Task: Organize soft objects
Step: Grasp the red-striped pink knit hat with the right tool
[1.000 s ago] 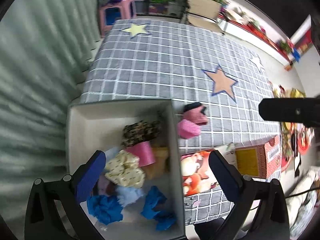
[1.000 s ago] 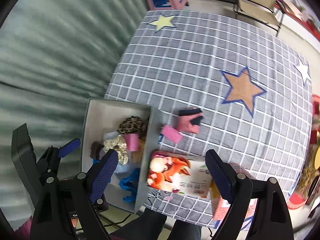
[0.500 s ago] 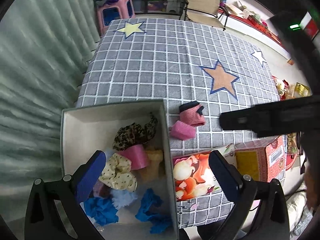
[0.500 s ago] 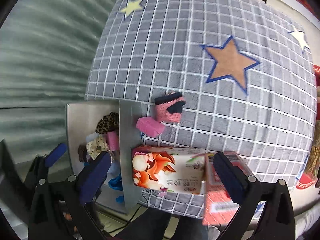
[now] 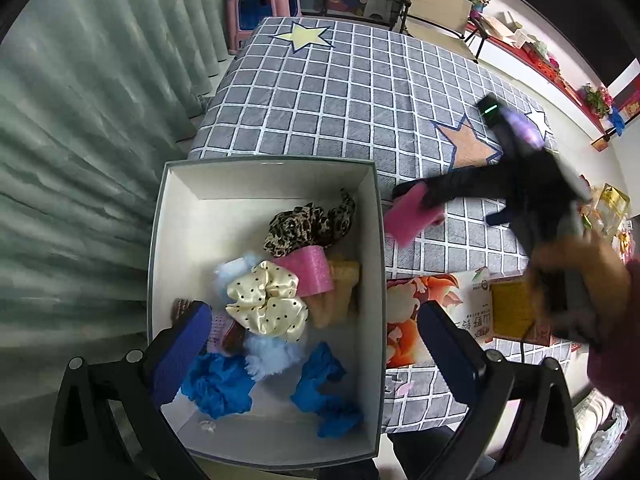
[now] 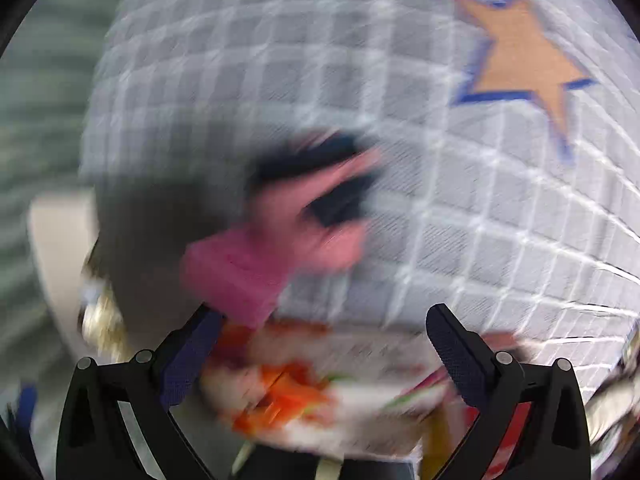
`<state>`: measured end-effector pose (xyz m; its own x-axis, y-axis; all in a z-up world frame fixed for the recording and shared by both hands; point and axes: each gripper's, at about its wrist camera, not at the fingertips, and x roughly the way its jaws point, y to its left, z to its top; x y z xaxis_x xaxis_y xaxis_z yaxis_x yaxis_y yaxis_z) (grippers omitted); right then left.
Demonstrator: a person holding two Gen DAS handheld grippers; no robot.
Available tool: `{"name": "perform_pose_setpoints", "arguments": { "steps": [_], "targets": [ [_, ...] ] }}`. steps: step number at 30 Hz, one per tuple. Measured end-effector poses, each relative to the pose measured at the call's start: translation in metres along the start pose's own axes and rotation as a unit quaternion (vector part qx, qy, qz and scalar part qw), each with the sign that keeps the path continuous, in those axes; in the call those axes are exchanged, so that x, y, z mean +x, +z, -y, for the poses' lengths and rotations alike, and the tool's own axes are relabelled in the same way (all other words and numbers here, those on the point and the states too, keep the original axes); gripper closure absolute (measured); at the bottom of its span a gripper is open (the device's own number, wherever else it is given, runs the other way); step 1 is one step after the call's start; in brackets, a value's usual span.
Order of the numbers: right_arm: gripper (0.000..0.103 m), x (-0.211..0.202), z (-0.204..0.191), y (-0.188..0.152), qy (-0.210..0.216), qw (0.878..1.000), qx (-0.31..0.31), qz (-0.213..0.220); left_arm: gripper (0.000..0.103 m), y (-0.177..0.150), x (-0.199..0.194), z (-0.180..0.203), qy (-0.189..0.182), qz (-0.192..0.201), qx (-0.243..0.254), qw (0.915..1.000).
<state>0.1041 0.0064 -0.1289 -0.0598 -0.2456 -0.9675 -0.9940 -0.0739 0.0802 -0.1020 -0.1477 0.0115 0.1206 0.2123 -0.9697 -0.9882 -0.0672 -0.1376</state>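
A grey storage box (image 5: 378,216) sits at the table's near left and holds several soft items: a leopard scrunchie (image 5: 308,226), a cream dotted scrunchie (image 5: 266,304), a pink band (image 5: 312,272) and blue cloths (image 5: 218,384). My left gripper (image 5: 316,354) is open above the box. A pink sponge (image 5: 404,218) and a pink-and-black sock (image 6: 320,200) lie on the cloth just right of the box. My right gripper (image 6: 324,350) is open, low over the sponge (image 6: 236,276); its view is motion-blurred. In the left wrist view its fingers (image 5: 460,186) partly hide the sock.
The table has a grey checked cloth (image 5: 344,92) with star patches. A cartoon-printed tissue pack (image 5: 432,312) and a red-and-yellow carton (image 5: 512,308) lie at the near edge, right of the box. Green curtains hang at the left. A pink stool (image 5: 260,4) stands beyond the table.
My right gripper has swung down and forward to just over the pink sponge and sock, still open. My left gripper has stayed open above the box, which now shows larger and more central.
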Motion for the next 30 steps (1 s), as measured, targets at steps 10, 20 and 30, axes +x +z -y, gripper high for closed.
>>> {"name": "perform_pose_setpoints", "arguments": {
  "steps": [10,20,30],
  "targets": [
    [0.0,-0.045,0.059,0.011,0.058,0.987,0.129,0.071,0.0,0.0,0.004,0.004,-0.006,-0.007,0.001,1.0],
    [0.0,0.023,0.016,0.023,-0.018,0.998,0.055,0.001,0.0,-0.012,0.002,0.008,-0.001,-0.017,0.004,0.9998],
    [0.0,-0.033,0.137,-0.007,0.122,0.922,0.353,0.1,0.0,0.001,0.003,0.026,-0.016,-0.014,0.026,0.9994]
  ]
}}
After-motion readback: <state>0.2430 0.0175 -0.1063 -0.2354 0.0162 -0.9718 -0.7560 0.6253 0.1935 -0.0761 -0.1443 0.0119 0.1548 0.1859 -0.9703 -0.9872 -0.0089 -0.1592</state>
